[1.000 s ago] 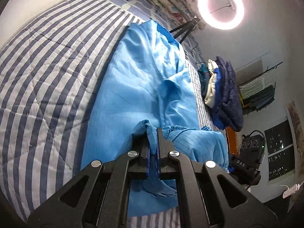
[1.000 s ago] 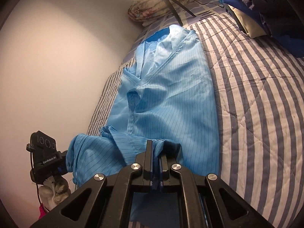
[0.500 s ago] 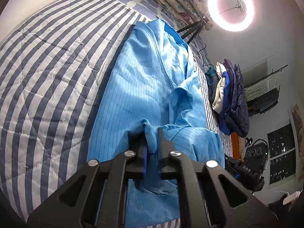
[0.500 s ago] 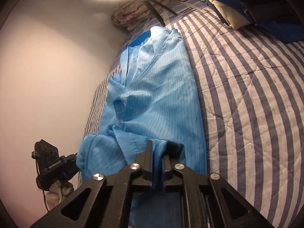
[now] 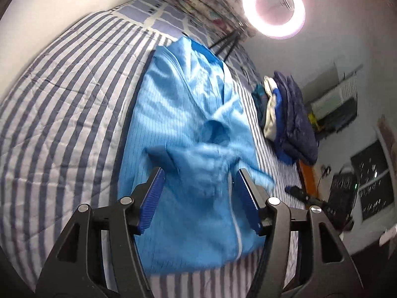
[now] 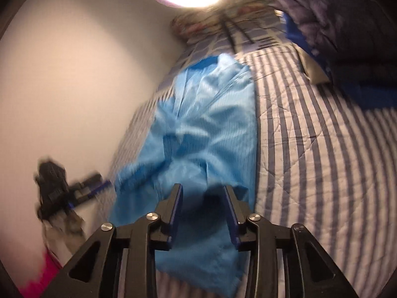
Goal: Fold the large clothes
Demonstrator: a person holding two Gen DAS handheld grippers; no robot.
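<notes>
- Striped bedding (image 5: 62, 114) fills the left wrist view, with a ring light (image 5: 273, 7) glaring at the far end and a stack of dark folded clothes (image 5: 290, 119) near the right edge of the mattress.
- Along the middle of the bed lies the light blue garment (image 5: 188, 124), bunched and creased through its centre, its near hem just short of the mattress edge.
- Left gripper (image 5: 198, 196) hangs above that hem with its jaws spread wide and nothing between them; the cloth sits loose underneath.
- Risk in this view, as a judgement: the heaped folds at the middle may slump or open out unheld, so the fold would lose its line; the near hem sits close enough to the edge to slide off if nudged.
- Pale wall (image 6: 74, 87) and the same striped bedding (image 6: 322, 149) frame the right wrist view, which is smeared by motion blur.
- Here the light blue garment (image 6: 206, 129) runs lengthwise close to the wall side.
- Right gripper (image 6: 202, 203) is likewise wide apart and empty, over the cloth's near end.
- Left gripper (image 6: 82, 186) shows as a dark blurred shape at the left.
- Risk here: with both tongs empty, a hurried re-grasp could pinch a single layer or a wrinkle, dragging the garment askew toward the wall.
</notes>
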